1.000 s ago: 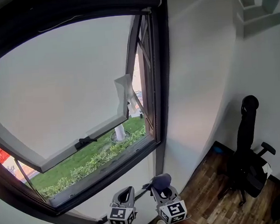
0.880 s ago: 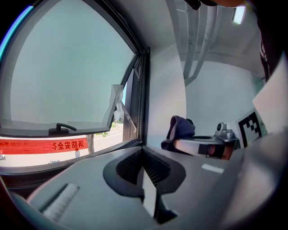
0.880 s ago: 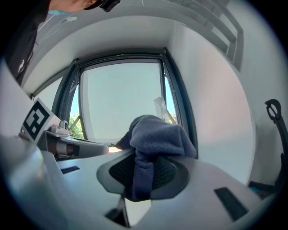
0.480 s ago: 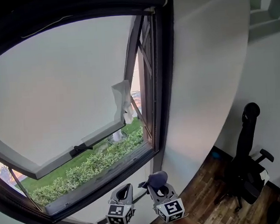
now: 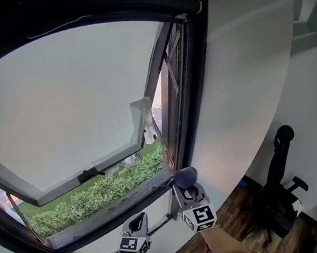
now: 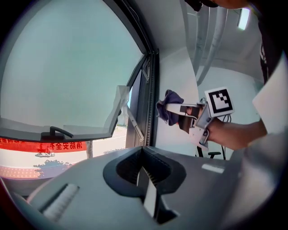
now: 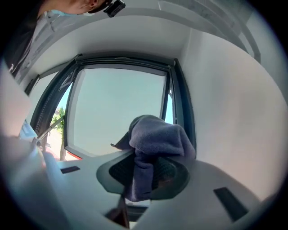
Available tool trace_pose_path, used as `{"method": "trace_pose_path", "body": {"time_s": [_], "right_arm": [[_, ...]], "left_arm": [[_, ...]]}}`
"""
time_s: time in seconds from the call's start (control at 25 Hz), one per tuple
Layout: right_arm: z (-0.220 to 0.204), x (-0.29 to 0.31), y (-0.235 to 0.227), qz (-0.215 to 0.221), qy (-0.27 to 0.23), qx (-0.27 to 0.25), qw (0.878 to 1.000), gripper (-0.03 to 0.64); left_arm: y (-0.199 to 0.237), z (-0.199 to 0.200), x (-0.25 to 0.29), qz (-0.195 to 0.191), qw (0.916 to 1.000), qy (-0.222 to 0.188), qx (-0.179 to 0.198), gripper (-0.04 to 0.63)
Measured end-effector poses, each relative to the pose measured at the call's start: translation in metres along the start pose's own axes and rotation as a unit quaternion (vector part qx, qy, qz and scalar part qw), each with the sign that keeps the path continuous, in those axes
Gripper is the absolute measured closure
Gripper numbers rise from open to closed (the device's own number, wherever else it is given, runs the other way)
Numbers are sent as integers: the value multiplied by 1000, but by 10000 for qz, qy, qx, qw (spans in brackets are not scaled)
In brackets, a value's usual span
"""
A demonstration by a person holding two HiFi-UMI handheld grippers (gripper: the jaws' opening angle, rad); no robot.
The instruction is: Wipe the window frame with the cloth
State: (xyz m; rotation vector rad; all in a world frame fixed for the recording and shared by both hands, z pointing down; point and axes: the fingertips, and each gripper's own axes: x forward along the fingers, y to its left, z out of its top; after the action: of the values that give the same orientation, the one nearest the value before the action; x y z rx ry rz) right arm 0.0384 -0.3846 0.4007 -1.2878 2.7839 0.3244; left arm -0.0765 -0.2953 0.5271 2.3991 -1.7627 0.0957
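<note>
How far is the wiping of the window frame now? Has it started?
Done: the cloth is gripped in the right tongs. In hand: it is held near the lower right corner of the window frame; contact is unclear. Left: the wiping itself; no wiped patch shows. The left tongs are shut and empty.

A bunched, dark purple-grey cloth (image 5: 185, 175), pinched in the jaws of the right gripper (image 5: 187, 189), sat at lower centre of the head view, close by the bottom right corner of the dark window frame (image 5: 197, 94), whose sash (image 5: 70, 179) hung tilted open outward.
</note>
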Motion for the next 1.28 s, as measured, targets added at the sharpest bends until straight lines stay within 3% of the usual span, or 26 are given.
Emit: {"method": "trace_pose_path", "body": {"time_s": [0.2,0.36,0.56,0.72,0.96,1.28], "right_arm": [[78,32,-31,-95,-597,-621,9962,534],[143,52,-47,-197,-1094,-1318,9850,532],[213,77,-62,-276,-1438,-1833,9721,532],[261,99,-82,-606,-1500,-2237,9611,532],[304,121,-112,-1164,-1489,-2557,9481,532],[318,151,-124,-1432,-1156,-2869,9401,532]], "left_arm": [[5,3,-3,77,9999,-57,-34,589],[14,3,-11,176,9998,-61,-30,589],[24,2,-24,316,9993,-80,-160,589],[26,9,-35,387,9989,-91,-245,589],[35,9,-50,501,9983,-80,-302,589],[47,7,-64,628,9975,-101,-324,589]]}}
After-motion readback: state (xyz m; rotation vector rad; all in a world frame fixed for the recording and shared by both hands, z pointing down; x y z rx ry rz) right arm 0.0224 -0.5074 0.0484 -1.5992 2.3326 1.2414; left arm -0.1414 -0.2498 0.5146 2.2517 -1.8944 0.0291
